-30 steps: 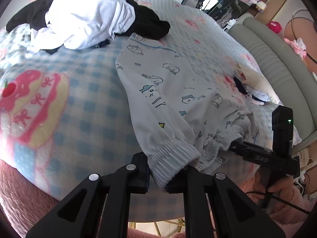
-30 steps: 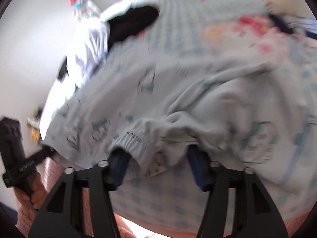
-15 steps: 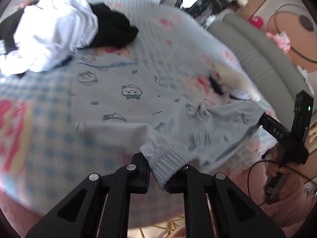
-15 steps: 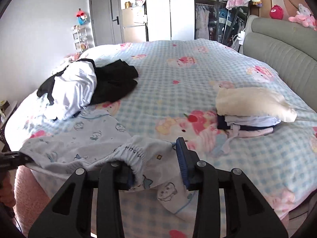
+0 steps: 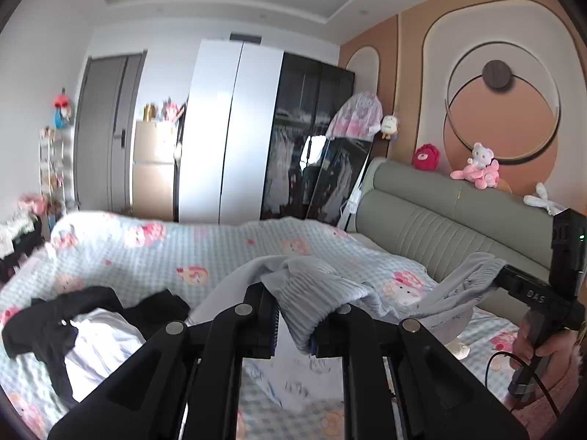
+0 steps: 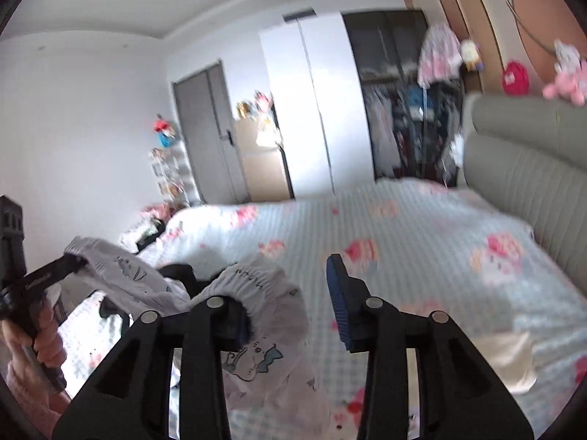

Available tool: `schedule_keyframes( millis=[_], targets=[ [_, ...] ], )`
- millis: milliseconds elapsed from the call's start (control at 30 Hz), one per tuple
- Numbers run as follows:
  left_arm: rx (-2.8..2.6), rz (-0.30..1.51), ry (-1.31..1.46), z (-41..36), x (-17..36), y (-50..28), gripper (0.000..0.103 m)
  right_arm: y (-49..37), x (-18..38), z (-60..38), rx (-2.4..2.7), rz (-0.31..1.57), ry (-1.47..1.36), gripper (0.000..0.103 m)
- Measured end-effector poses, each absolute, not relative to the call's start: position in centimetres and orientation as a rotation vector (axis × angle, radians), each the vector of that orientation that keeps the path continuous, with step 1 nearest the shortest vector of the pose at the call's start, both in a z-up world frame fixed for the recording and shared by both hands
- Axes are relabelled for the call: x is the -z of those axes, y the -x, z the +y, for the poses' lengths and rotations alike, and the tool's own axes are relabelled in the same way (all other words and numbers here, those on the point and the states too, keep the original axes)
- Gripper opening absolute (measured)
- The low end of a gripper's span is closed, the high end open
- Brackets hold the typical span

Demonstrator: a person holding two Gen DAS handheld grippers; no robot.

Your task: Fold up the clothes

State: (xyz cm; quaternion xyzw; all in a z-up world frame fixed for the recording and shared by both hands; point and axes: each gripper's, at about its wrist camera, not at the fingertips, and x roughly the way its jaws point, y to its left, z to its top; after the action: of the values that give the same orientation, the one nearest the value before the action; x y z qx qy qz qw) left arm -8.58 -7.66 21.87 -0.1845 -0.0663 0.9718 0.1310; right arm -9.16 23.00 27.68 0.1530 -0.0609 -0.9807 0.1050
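Item: pale printed garment (image 5: 315, 293), light grey-white with small cartoon figures and elastic ribbed cuffs. It is hanging lifted above the bed (image 5: 205, 253), stretched between the two tools.

Left gripper (image 5: 293, 324): its fingers are pressing together on one ribbed cuff, which is bunching up between the blue-lined pads.

Right gripper (image 6: 290, 304): its jaws are standing wide apart. The other cuff is draping over and around the left-hand finger (image 6: 234, 315), while the right-hand finger (image 6: 339, 304) is standing bare. Whether any cloth is being pinched cannot be told. In the left wrist view this tool (image 5: 528, 293) is meeting the garment's far end, with a hand (image 5: 539, 341) wrapping its handle.

Bed: it is wearing a blue checked cover with pink cartoon prints, and a grey padded headboard (image 5: 440, 216) is running along its right side.

Other cloth: a black and white clothing heap (image 5: 84, 326) is lying at the left of the bed, and a cream folded piece (image 6: 506, 359) is resting on the right.

Background: a white and dark wardrobe (image 5: 256, 132) is standing behind the bed, and plush toys (image 5: 477, 168) are sitting on the headboard.
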Motion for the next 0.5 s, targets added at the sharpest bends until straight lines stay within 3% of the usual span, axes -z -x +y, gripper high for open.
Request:
schedule_keyframes(
  millis=[100,200,333,400,500],
  targets=[
    [-2.858,-0.182,0.411,-7.9,-24.6,6.7,0.014,6.0,-27.7,22.0,2.902,-0.114,-0.384,0.041],
    [-2.799,-0.299,0.724,-8.4,-13.5,5.8,0.014,5.6,-19.9,20.2,2.855,-0.152,-0.531,0.041],
    [-2.573,-0.375,1.378,-7.7,3.7,6.3,0.014,5.7,-3.4,20.4,2.776,-0.238,-1.058,0.039],
    [-2.491,-0.277,1.575,-6.5,9.1,5.7,0.014,5.8,5.0,20.5,2.701,-0.280,-1.323,0.037],
    [-2.460,-0.296,1.621,-6.7,10.8,4.5,0.016,4.6,10.0,21.0,2.624,-0.344,-1.497,0.036]
  ],
)
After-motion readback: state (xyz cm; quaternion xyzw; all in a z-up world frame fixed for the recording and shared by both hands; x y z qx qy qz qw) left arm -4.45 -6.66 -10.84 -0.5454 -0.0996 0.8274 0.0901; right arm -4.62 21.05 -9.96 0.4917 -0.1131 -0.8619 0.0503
